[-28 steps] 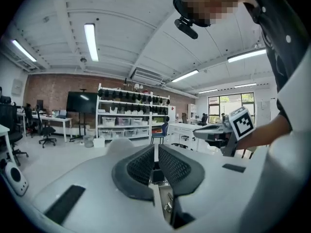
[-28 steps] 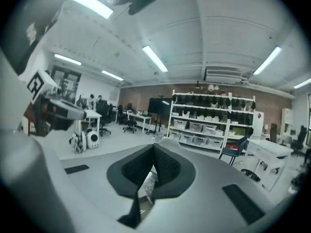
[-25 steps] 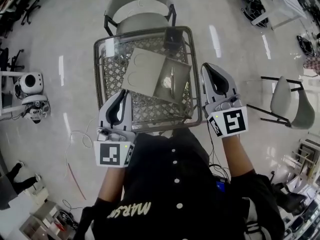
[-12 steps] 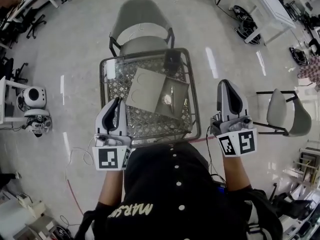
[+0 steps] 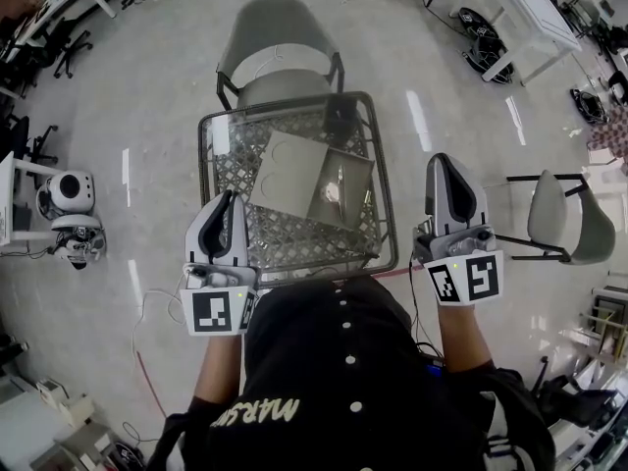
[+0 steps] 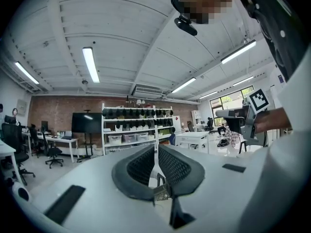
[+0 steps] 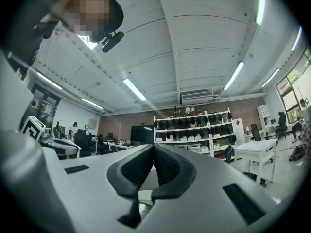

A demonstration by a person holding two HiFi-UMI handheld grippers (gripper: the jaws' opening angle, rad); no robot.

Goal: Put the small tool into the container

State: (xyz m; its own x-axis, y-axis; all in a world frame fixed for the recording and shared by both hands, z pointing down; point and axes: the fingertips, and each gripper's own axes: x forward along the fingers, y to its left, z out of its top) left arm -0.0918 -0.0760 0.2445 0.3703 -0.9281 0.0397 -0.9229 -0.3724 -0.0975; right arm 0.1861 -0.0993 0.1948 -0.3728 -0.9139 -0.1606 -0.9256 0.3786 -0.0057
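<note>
On the glass table sits the grey container. Something small and shiny lies inside it, and it looks like the small tool, but it is too tiny to be sure. A flat grey board lies at the container's left side, touching it.

Both grippers are nearer to the person than the container is, and the container lies between them, a bit farther out. The left gripper is over the table's near left corner. The right gripper is past the table's right edge, over the floor. Neither one touches the container or the tool.

Seen from its own camera, the left gripper has its jaws pressed together with nothing between them. The right gripper is the same, jaws closed and holding nothing.

A grey chair stands at the far side of the table.
</note>
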